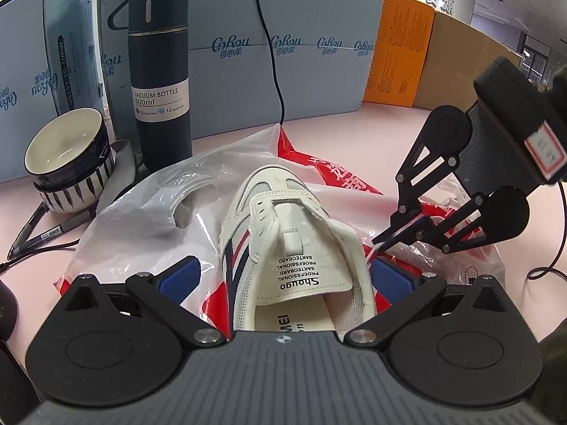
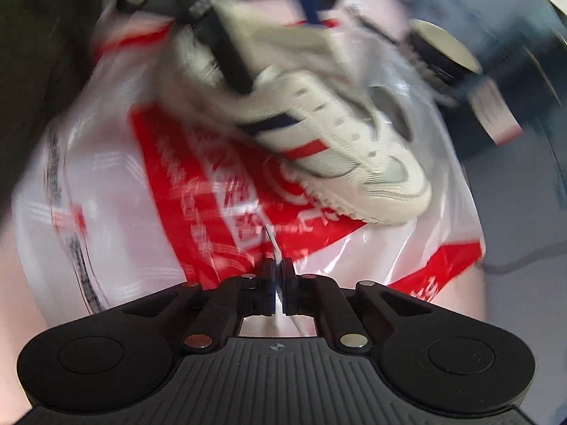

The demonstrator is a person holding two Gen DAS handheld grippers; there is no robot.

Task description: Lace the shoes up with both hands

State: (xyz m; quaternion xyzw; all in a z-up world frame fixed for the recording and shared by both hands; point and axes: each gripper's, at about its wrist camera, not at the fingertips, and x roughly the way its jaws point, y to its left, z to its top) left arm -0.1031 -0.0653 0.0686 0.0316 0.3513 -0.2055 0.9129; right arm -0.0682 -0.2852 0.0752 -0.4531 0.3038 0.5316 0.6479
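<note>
A white sneaker [image 1: 283, 233] with navy and red side stripes lies on a red-and-white plastic bag [image 1: 149, 219], tongue flipped back, eyelets bare. My left gripper [image 1: 283, 276] is open, its blue pads [image 1: 180, 278] on either side of the shoe's collar. My right gripper [image 1: 381, 244] comes in from the right, shut on the thin white lace tip [image 1: 372, 252] beside the shoe's right edge. The right wrist view is blurred: the sneaker [image 2: 336, 131] lies ahead, and the right gripper [image 2: 278, 271] is shut on the lace [image 2: 273, 244].
A dark vacuum bottle [image 1: 159, 81], two stacked striped bowls [image 1: 71, 163], a grey cloth [image 1: 122, 170] and pens [image 1: 39, 237] stand at the left. Blue cartons [image 1: 301, 53] wall the back, with a black cable [image 1: 273, 53] hanging down. The pink tabletop [image 1: 354, 124] extends to the right.
</note>
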